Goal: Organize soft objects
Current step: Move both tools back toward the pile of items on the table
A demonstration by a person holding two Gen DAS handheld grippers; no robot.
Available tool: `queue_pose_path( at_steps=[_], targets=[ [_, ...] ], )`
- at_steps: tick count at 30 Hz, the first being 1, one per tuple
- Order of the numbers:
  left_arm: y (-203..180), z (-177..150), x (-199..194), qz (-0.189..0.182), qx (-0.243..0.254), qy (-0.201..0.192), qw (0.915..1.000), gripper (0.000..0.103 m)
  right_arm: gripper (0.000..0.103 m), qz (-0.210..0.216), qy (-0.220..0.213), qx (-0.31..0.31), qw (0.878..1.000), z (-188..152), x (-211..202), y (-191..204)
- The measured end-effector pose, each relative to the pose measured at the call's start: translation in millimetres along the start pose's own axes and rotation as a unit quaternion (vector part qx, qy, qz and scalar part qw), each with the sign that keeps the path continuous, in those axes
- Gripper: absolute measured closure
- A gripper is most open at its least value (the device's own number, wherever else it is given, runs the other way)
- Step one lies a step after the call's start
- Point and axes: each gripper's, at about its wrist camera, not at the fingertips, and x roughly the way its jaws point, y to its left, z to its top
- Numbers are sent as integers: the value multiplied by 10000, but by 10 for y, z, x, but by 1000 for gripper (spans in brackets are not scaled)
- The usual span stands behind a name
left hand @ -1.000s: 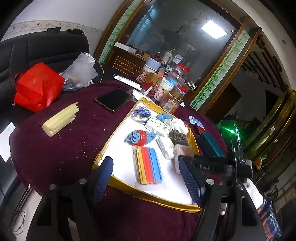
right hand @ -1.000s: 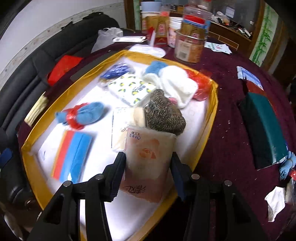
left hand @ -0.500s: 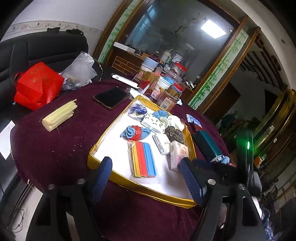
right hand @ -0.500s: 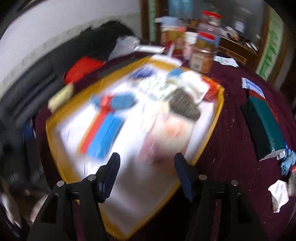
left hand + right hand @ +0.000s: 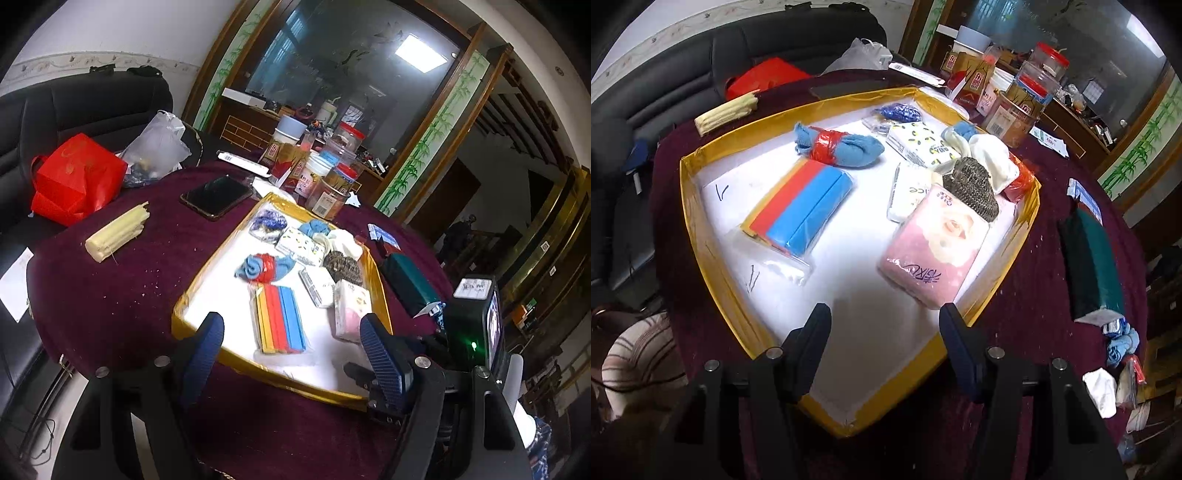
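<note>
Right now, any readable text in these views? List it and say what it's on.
"ce": partial word on the white tissue pack.
Brush-style characters on the pink tissue pack: present, illegible to me.
Print on the yellow-dotted pack: too small.
Labels on the jars and red cartons: blurred.

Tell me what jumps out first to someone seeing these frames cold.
The gold-rimmed tray on the dark red tablecloth, its white floor strewn with soft goods. Brightest are the red-and-blue sponge pack at its left-middle and the pink tissue pack lying flat near the right rim, just ahead of the open right gripper. Off the tray, a red bag sits on the black sofa.
</note>
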Motion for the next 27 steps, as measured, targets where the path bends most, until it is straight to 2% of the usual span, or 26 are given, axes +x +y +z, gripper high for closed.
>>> queue_pose_path(
  at_steps=[5, 8, 11, 13, 16, 19, 21, 23, 27],
  targets=[
    [-69, 31, 43, -60, 20, 8, 10000, 24, 42, 367, -181, 26, 9992, -173, -180, -60],
    [-188, 15, 92, -208, 120, 69, 9997, 24, 42, 586, -737, 358, 9949, -343, -431, -268],
    [-376, -25, 157, -371, 365, 165, 9985, 24, 40, 279, -1303, 970, 9863, -617, -673, -761],
    [-535, -67, 208, -508, 543, 269, 9969, 23, 38, -36, -1488, 1534, 9769, -846, -769, -1200],
    [-770, -160, 278, -723, 794, 441, 9932, 21, 38, -309, -1628, 2810, 9453, -1345, -857, -2026],
    [-1022, -280, 330, -953, 1071, 561, 9881, 21, 38, -400, -1723, 4294, 8856, -2023, -868, -2861],
    [-1169, -360, 370, -1043, 1229, 639, 9849, 21, 38, -430, -1651, 4792, 8610, -2312, -796, -3175],
    [-1310, -449, 431, -1132, 1373, 773, 9810, 21, 38, -413, -1492, 4986, 8529, -2469, -683, -3343],
    [-1470, -565, 458, -1156, 1565, 937, 9764, 21, 38, -85, -1251, 5147, 8482, -2472, -382, -3433]
  ],
)
